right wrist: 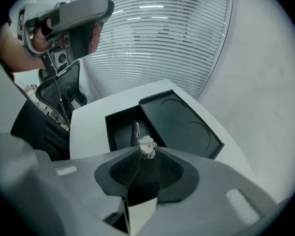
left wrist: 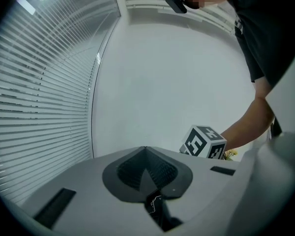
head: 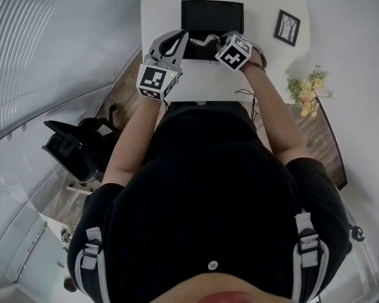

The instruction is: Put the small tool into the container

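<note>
Container (right wrist: 120, 129) opening at frame centre is accessible from above. Open lid (right wrist: 182, 124) bounds its right side. Bare table (right wrist: 88, 127) lies left.

Your room is bright and evenly lit, with light strips glinting across the blinds (right wrist: 157, 43) in the right gripper view. In your head view the white surface (head: 170, 5) is almost washed out and carries only faint, soft shadows. All three pictures bow strongly toward the edges and fall to black corners. Close to the lens, your left tongs (left wrist: 145, 149) and right tongs (right wrist: 146, 150) look dim and slightly soft.
</note>
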Tool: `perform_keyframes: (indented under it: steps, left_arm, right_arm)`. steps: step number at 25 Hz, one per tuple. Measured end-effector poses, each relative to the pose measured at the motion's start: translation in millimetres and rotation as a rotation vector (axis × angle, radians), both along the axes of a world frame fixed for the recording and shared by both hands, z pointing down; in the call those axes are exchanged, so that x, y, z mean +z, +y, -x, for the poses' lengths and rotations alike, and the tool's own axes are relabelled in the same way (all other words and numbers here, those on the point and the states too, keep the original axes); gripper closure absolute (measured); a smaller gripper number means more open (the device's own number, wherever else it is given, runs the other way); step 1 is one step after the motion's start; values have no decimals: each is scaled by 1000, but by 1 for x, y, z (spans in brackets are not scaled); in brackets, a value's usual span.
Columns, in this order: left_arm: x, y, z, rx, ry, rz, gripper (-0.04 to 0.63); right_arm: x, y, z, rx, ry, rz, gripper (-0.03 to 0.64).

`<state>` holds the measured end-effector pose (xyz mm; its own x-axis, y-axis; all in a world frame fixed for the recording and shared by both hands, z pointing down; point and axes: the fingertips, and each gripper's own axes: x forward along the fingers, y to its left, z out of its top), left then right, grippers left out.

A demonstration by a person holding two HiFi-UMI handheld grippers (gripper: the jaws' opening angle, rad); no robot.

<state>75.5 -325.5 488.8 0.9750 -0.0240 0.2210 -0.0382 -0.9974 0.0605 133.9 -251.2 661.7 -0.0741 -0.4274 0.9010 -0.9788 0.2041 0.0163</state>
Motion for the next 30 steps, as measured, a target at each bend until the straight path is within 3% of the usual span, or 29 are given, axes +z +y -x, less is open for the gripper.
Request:
perform_keyframes:
  steps: [6, 13, 16, 22, 30]
  left_arm:
    - [-8, 6, -9, 33, -7, -2, 586]
    - [-22, 13, -13, 71, -10, 7, 586]
    - [-29, 16, -14, 83, -4, 10, 586]
    - [-55, 23, -14, 112, 34, 32, 586]
    - [-105, 39, -18, 159, 99, 30, 586]
  right_arm:
    - [-34, 12, -4, 98, -64, -90, 512]
    - [-105, 14, -7, 229, -217, -342, 553]
    - [-144, 13, -7, 238, -228, -485, 602]
    - [-219, 11, 4, 241, -264, -741, 606]
    - [-288, 12, 10, 230, -238, -938, 606]
